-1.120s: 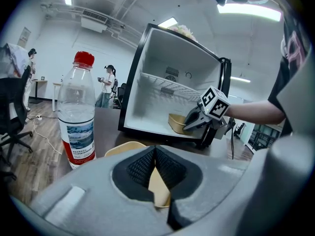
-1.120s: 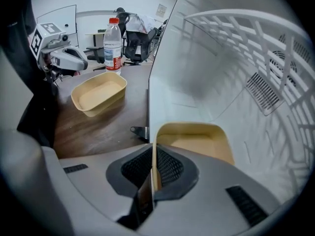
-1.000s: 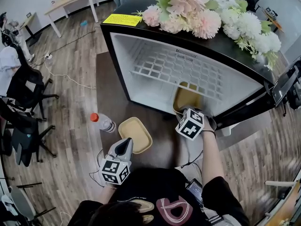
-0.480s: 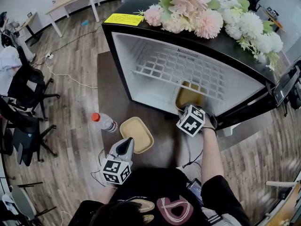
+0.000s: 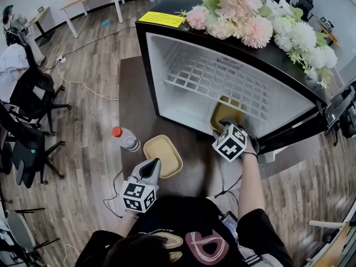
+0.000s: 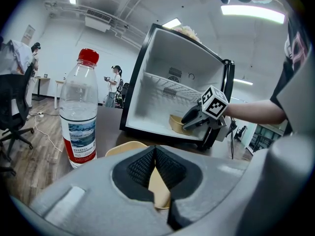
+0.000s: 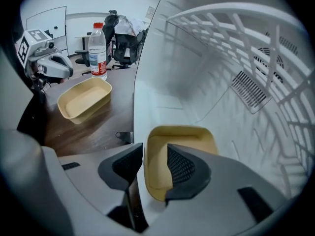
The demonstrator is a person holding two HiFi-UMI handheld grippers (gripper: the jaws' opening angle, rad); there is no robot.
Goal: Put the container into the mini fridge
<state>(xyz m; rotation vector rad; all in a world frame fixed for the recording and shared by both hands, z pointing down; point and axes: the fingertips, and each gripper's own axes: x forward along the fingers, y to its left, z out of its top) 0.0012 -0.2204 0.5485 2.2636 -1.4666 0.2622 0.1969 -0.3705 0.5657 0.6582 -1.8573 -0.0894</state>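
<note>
A shallow yellow container (image 5: 225,112) (image 7: 184,141) rests on the floor of the open mini fridge (image 5: 146,77), near its front right corner. My right gripper (image 5: 227,123) (image 7: 155,163) reaches down into the fridge mouth. Its jaws have just been opening and now stand apart on either side of the container's near wall, and the pads do not press on it. A second yellow container (image 5: 162,156) (image 7: 84,98) lies on the dark table (image 5: 130,99). My left gripper (image 5: 151,166) (image 6: 153,154) is shut and empty at that container's near edge.
A water bottle (image 5: 125,141) (image 6: 78,117) with a red cap stands on the table left of the second container. A wire shelf (image 5: 217,79) spans the fridge's upper part. Artificial flowers (image 5: 250,15) lie on top. The fridge door (image 5: 339,102) hangs open at right. Office chairs (image 5: 28,104) stand at left.
The head view has shifted slightly, so everything sits a little further right in the picture. The right gripper stays at the container in the fridge. The left gripper has not moved.
</note>
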